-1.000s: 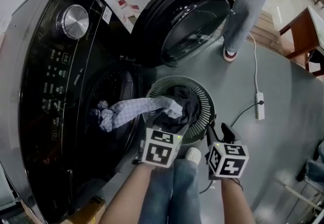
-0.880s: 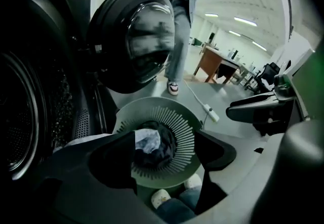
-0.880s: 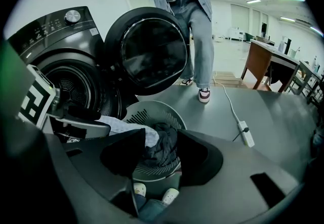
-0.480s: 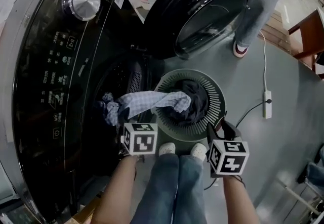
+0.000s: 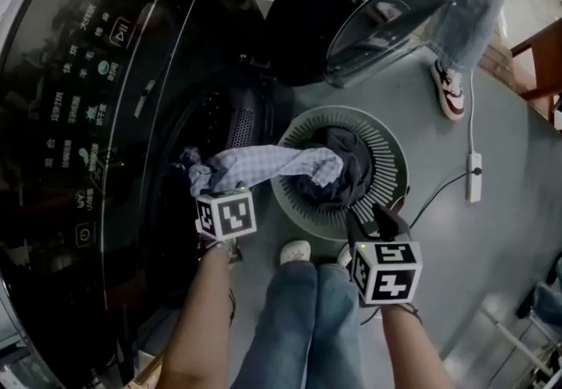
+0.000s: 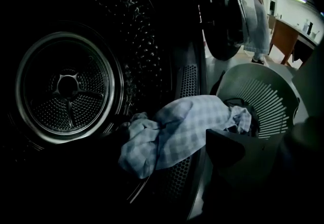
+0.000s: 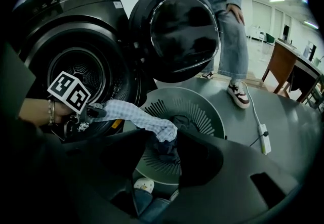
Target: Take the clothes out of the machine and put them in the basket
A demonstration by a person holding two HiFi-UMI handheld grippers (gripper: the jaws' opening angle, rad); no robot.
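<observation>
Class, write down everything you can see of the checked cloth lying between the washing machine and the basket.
The checked cloth is a soft, light blue-and-white fabric, crumpled and stretched like a bridge. One bunched end rests on the machine's drum opening; the other lies in the basket over a dark garment.

Left black two-jaw gripper (image 5: 204,190) angled down, jaws just opened wide around blue checked cloth (image 5: 263,166), not pinching. Right black gripper (image 5: 371,225) half-open, empty.
</observation>
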